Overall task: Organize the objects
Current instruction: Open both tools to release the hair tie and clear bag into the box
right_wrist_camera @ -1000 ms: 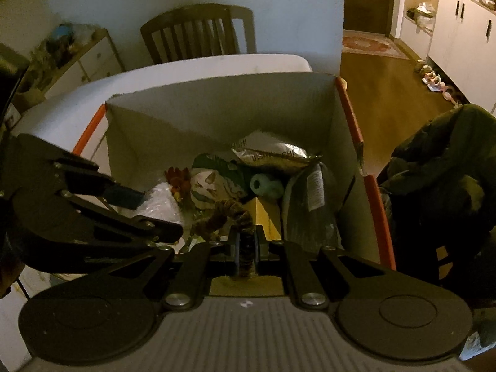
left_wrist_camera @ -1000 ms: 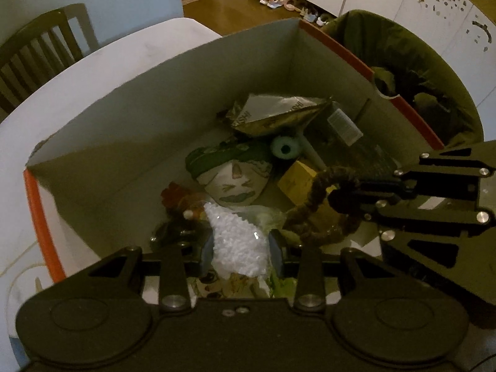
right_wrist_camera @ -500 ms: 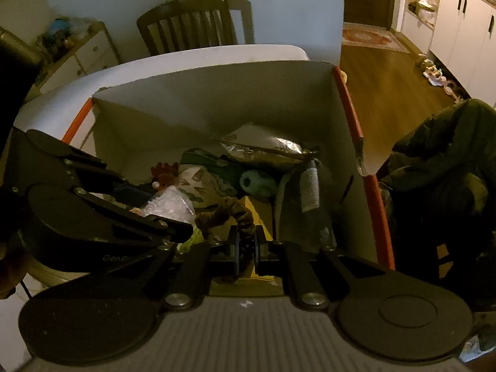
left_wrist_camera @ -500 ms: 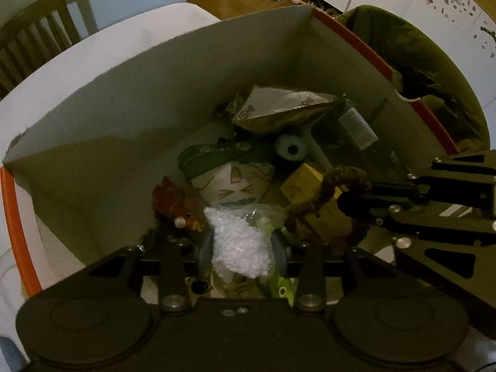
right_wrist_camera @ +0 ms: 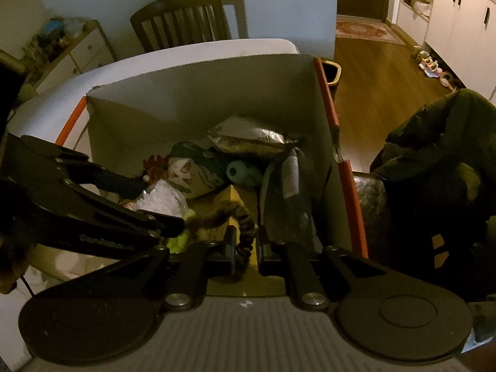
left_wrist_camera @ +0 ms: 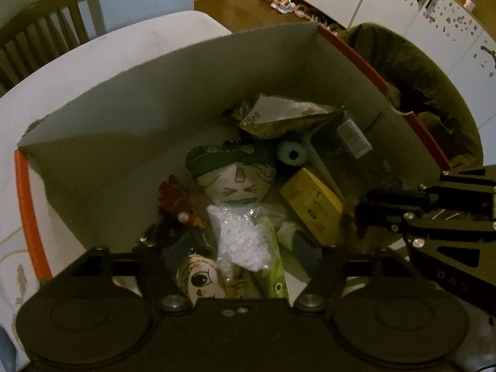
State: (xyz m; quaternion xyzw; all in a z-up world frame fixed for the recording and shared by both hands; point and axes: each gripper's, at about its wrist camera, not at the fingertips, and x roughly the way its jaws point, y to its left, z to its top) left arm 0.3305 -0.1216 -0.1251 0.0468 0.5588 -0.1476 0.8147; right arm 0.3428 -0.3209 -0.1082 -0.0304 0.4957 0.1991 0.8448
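Left tongs (left_wrist_camera: 241,248): jaws opening, standing wide over the box interior; nothing is pressed between them.
Clear plastic bag of white beads (left_wrist_camera: 240,241): one; lies between the left tongs' fingers, not gripped, resting on the pile in the box; crinkled film, granular white filling.
Green plastic wrapper (left_wrist_camera: 274,263): one; directly beside and partly beneath the bead bag.
Doll heads: two; a pale cloth one with a green cap and squinting drawn features (left_wrist_camera: 238,179) beyond the bead bag, and one with a large drawn eye (left_wrist_camera: 198,279) just below the left tongs.
Red toy figure (left_wrist_camera: 173,192): one; left of the capped doll head, details unclear.
Yellow rectangular carton (left_wrist_camera: 313,204): one; right of the bead bag, tilted.
Silver foil packet (left_wrist_camera: 285,114): one; at the far wall.
Teal foam roll (left_wrist_camera: 291,154): one; below the foil packet.
Right tongs (right_wrist_camera: 245,249): jaws narrow, clamped on a brown fuzzy twisted cord (right_wrist_camera: 248,226) that loops upward over the yellow carton.
White cardboard box with orange edging (left_wrist_camera: 155,102): one; stands on the white counter (left_wrist_camera: 93,52).
Wooden chair (right_wrist_camera: 189,18): one; behind the counter.
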